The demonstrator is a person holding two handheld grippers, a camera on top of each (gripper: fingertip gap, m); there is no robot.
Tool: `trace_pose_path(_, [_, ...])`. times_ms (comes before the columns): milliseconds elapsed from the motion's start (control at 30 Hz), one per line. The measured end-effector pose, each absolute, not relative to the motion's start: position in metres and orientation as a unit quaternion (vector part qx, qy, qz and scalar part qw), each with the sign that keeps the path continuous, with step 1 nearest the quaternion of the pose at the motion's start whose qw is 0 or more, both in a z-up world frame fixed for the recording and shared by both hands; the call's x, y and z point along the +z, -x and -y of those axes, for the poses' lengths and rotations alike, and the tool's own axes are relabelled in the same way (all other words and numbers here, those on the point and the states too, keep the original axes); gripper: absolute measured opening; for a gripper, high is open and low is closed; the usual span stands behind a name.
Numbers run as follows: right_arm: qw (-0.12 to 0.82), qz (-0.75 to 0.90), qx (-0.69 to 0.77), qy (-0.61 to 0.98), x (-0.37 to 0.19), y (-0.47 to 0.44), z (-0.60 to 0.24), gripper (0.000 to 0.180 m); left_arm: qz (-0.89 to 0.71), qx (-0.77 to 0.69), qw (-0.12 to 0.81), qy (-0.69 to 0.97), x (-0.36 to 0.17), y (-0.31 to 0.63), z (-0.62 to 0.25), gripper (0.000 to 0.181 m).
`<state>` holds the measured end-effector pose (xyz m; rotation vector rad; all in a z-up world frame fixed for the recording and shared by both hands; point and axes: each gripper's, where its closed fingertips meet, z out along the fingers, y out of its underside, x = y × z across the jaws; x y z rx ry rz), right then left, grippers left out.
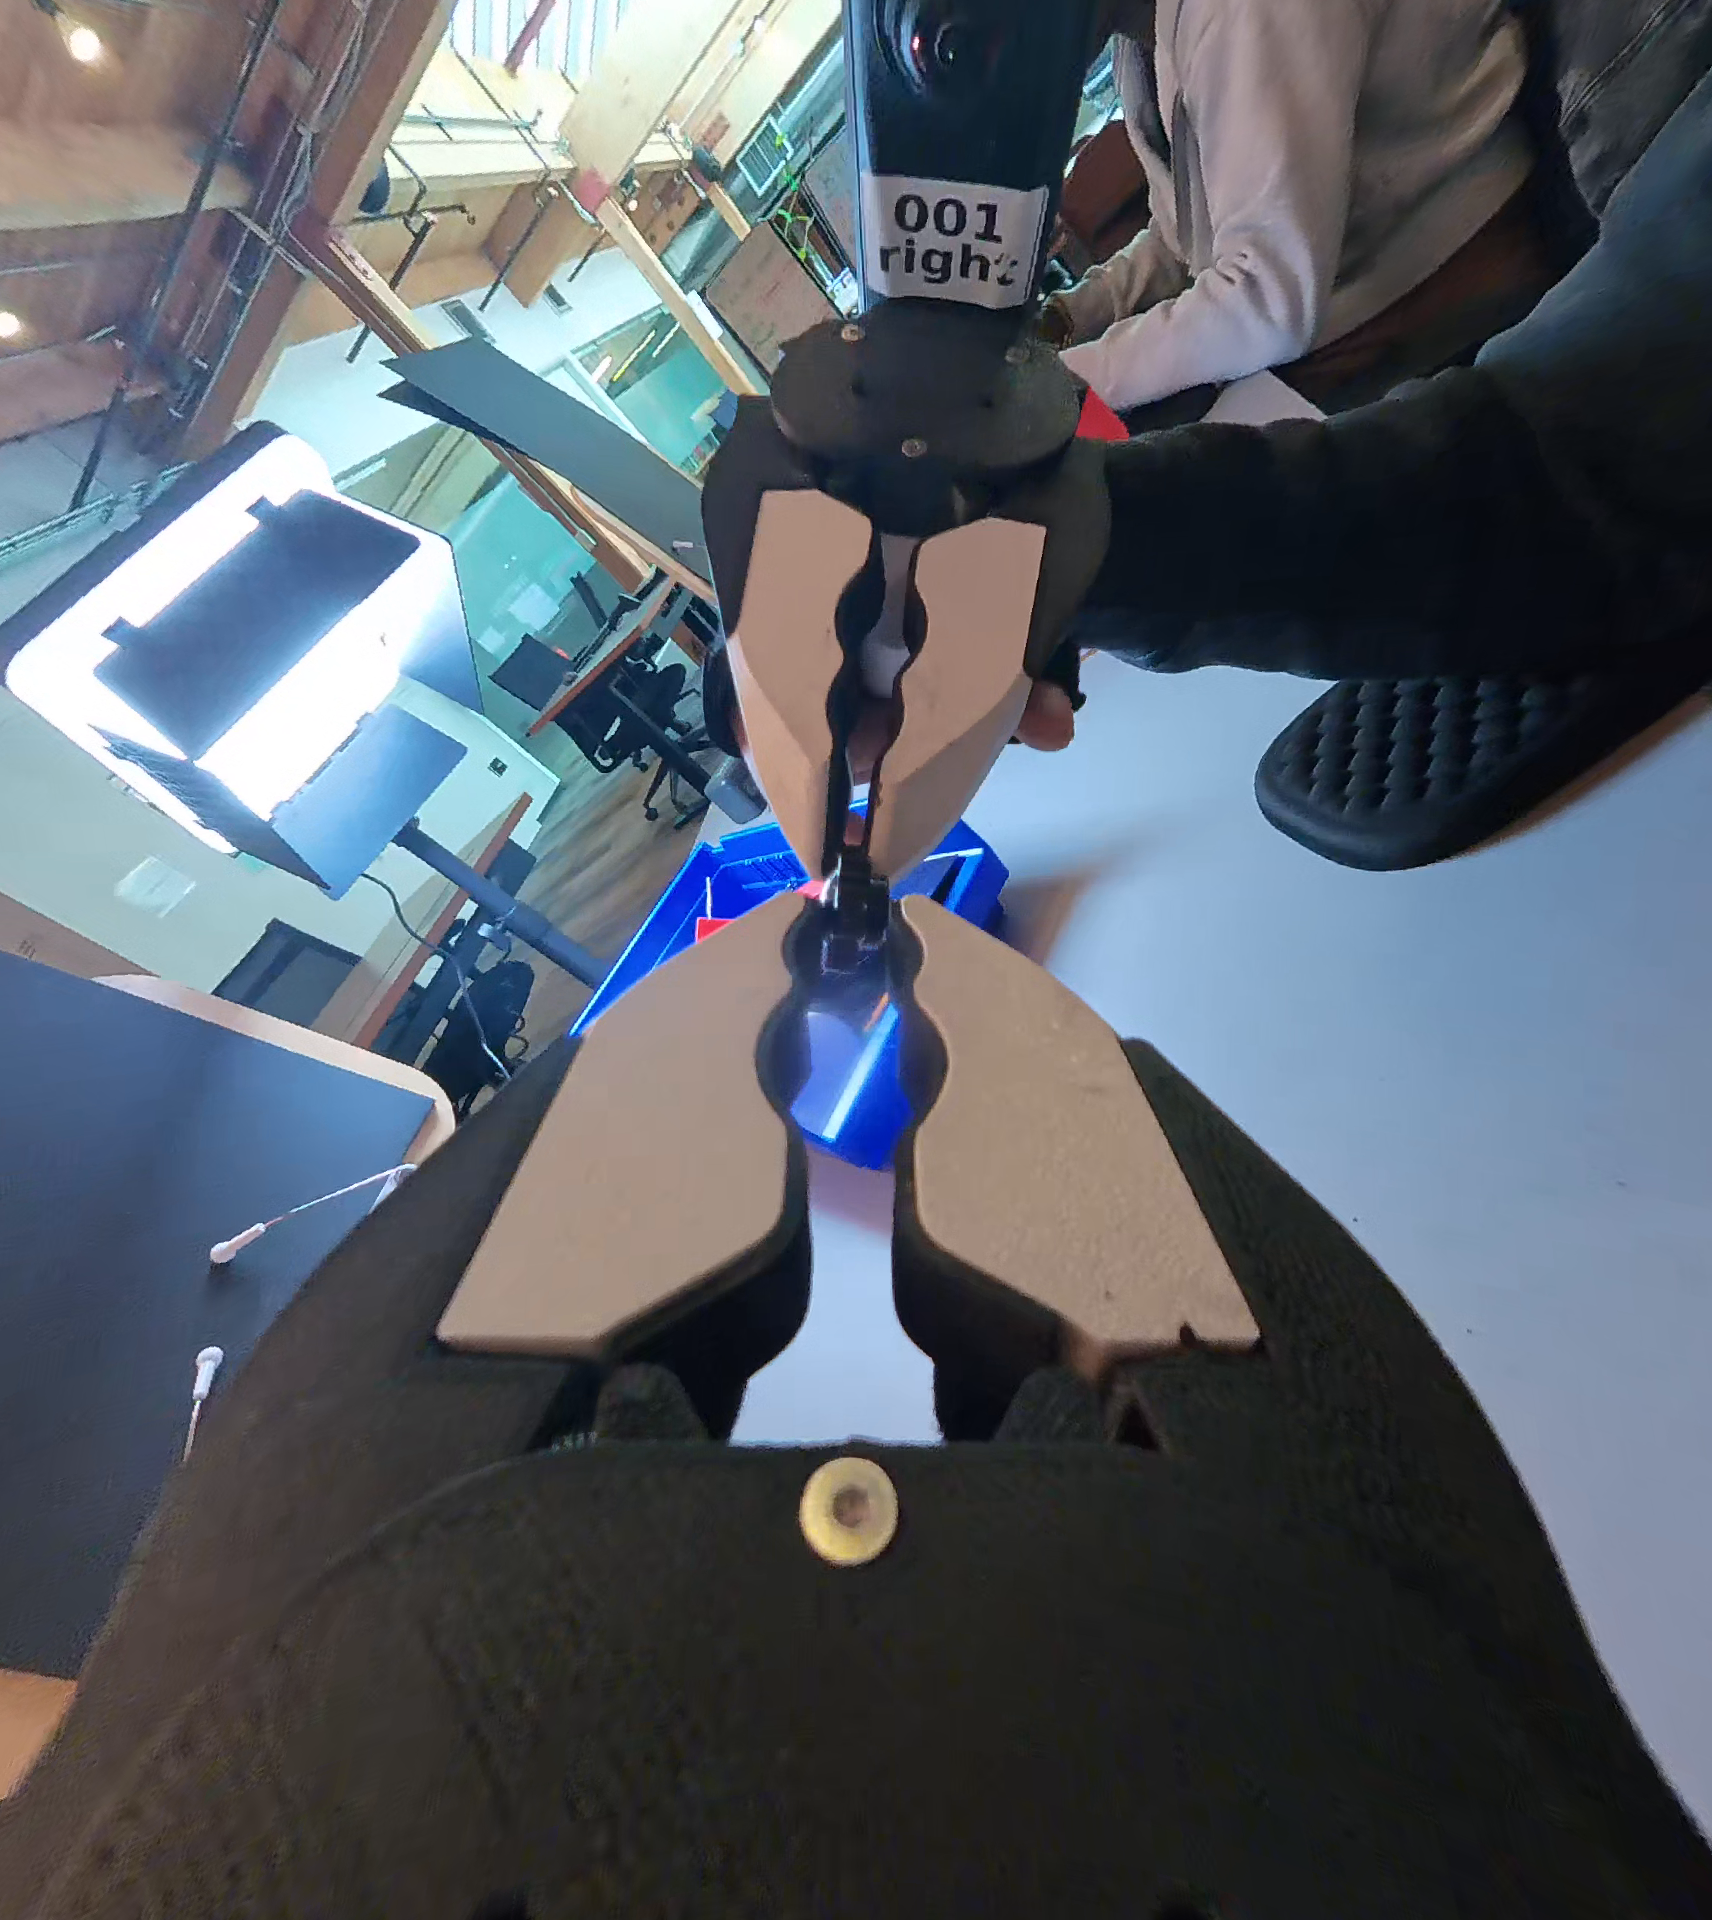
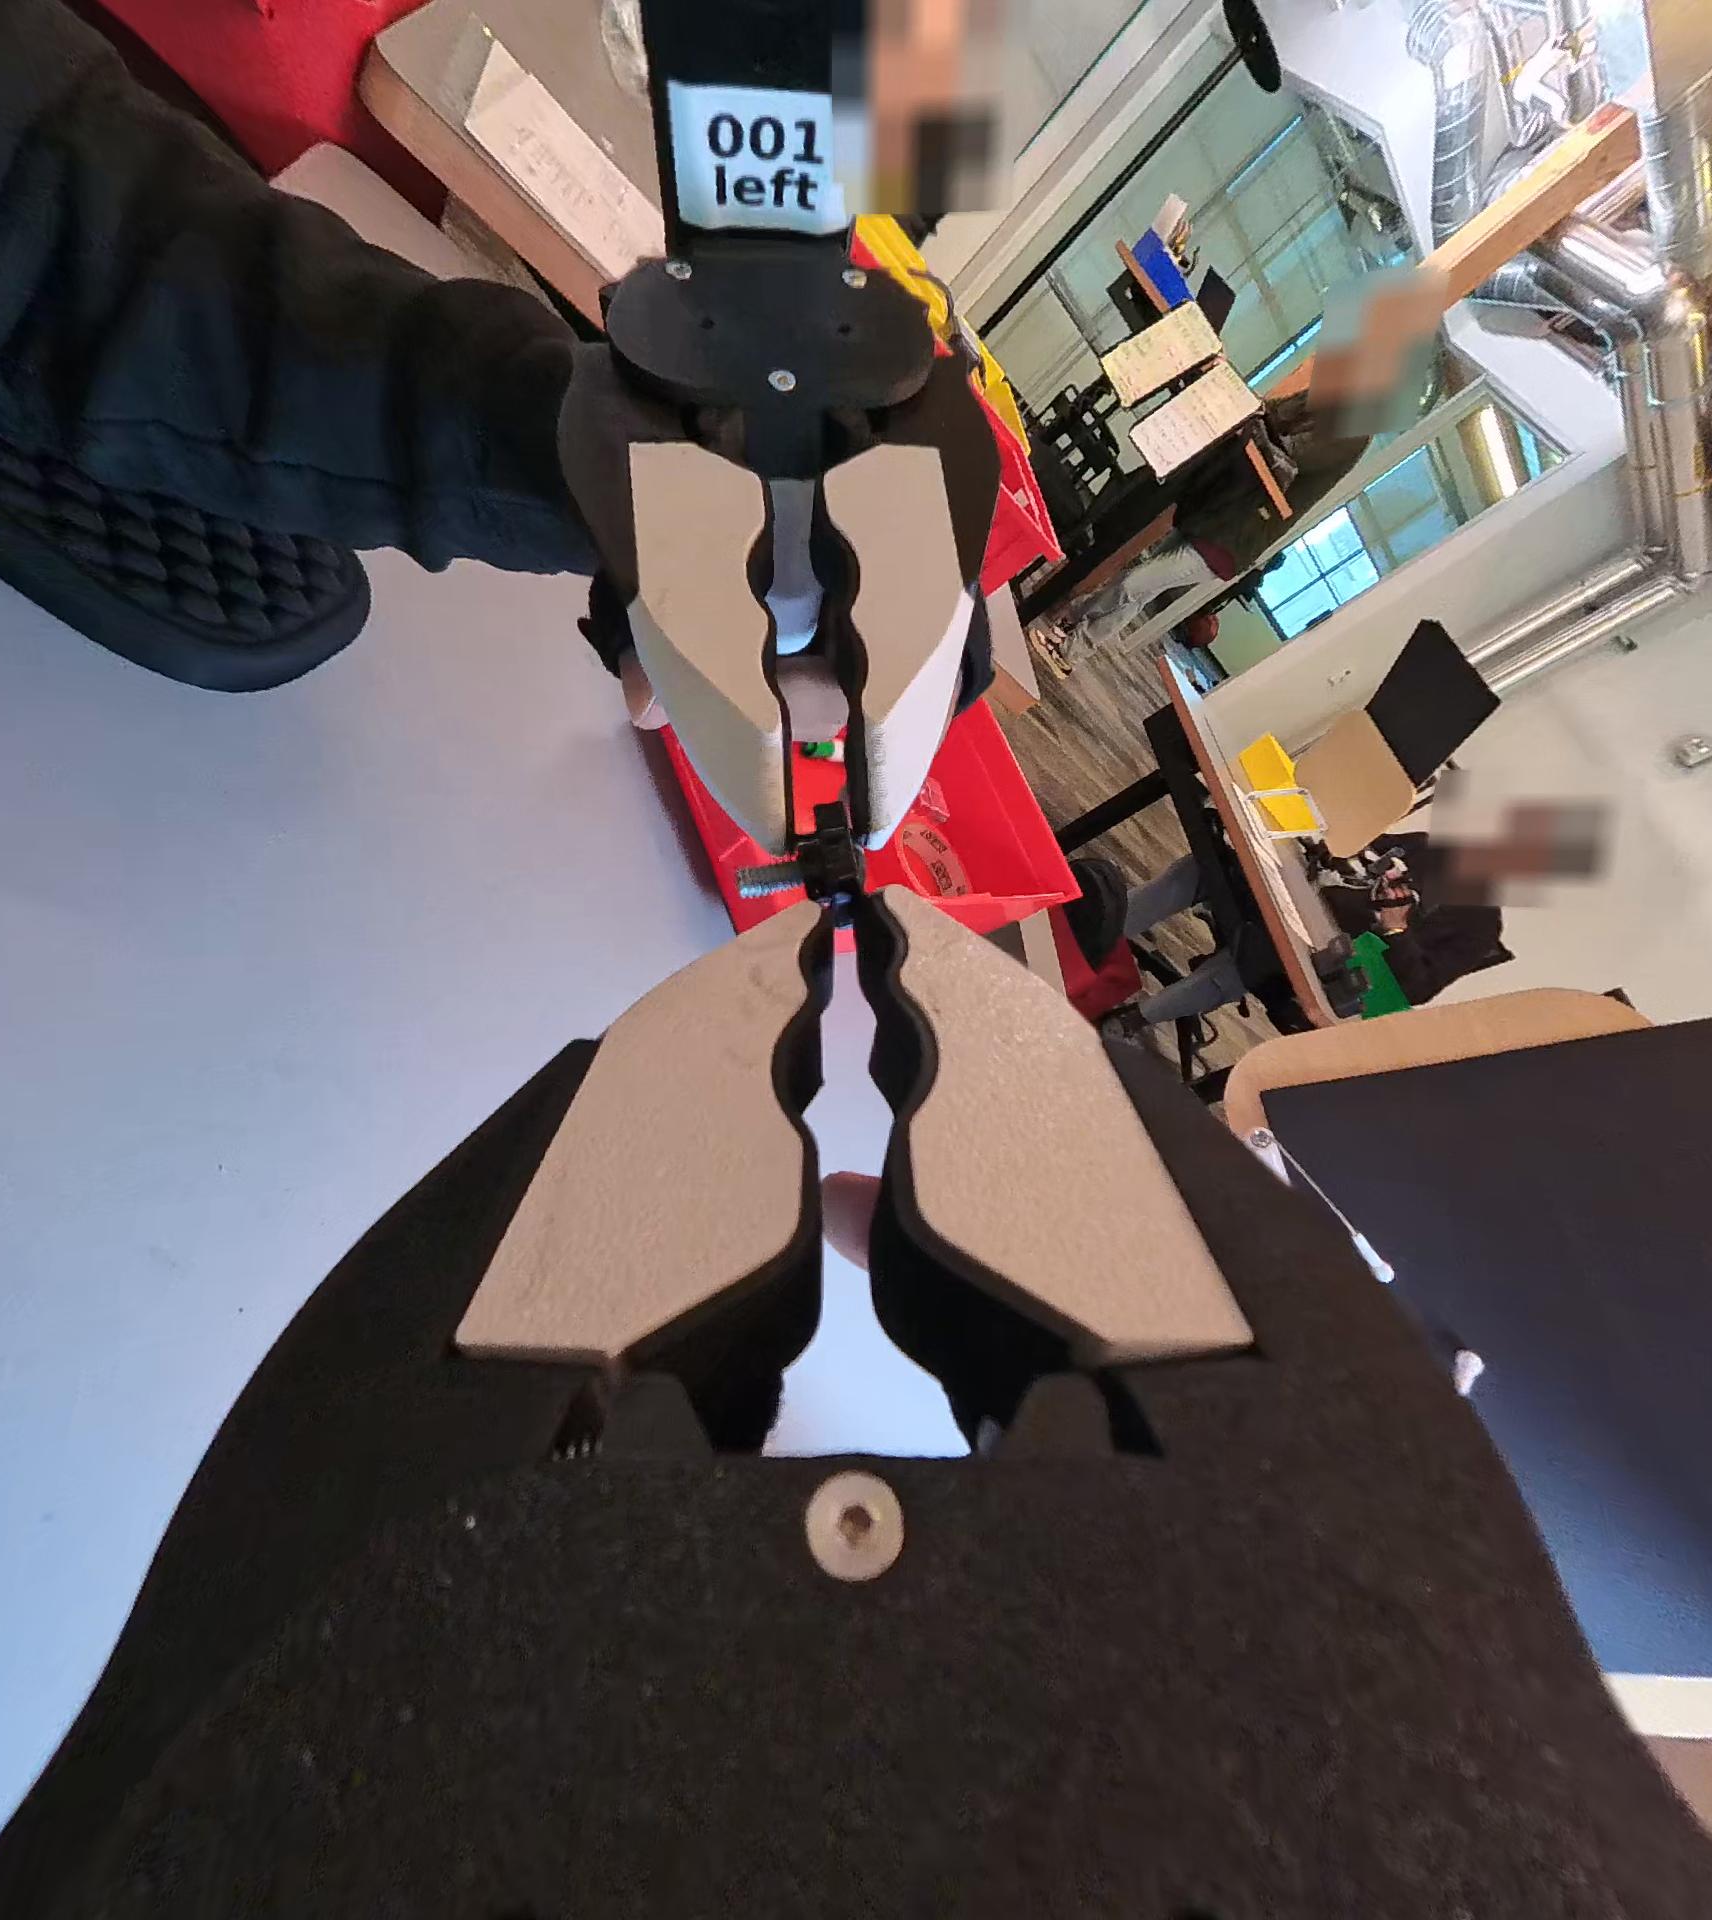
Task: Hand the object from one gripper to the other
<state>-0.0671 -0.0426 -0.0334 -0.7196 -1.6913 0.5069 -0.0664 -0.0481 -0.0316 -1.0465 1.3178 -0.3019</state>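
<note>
each wrist camera is sitting close behind its own hand-held gripper, looking along the fingers straight at the other, tips meeting. both views are sharing the white table (image 1: 1454, 1143) (image 2: 208, 935) and the small black knob (image 1: 852, 914) (image 2: 829, 857) between them.

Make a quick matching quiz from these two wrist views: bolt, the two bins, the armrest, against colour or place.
Things:
1. bolt
2. bin in left wrist view
3. bin in right wrist view
4. armrest

Colour or place:
a. blue
b. black, dimpled surface
c. between the tips of the left tool and the right tool
d. red

Pairs: 1-c, 2-a, 3-d, 4-b
</note>
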Motion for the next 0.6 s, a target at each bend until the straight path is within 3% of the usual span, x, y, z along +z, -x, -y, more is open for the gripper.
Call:
trace_pose_path(133, [0.581, 0.730, 0.162, 0.320, -0.038, 0.067, 0.035, 0.000, -0.583, -0.119, 0.638, 0.490, -0.035, 0.069, 0.044, 0.014])
trace_pose_path(233, [0.579, 0.731, 0.177, 0.315, -0.039, 0.073, 0.042, 0.000, -0.587, -0.091, 0.621, 0.512, -0.045, 0.068, 0.036, 0.000])
trace_pose_path(300, [0.580, 0.725, 0.171, 0.329, -0.041, 0.073, 0.034, 0.000, -0.590, -0.064, 0.607, 0.529, -0.055, 0.075, 0.026, 0.000])
trace_pose_path(600, [0.586, 0.701, 0.170, 0.368, -0.042, 0.064, 0.002, 0.000, -0.539, -0.038, 0.627, 0.562, -0.034, 0.120, 0.009, 0.000])
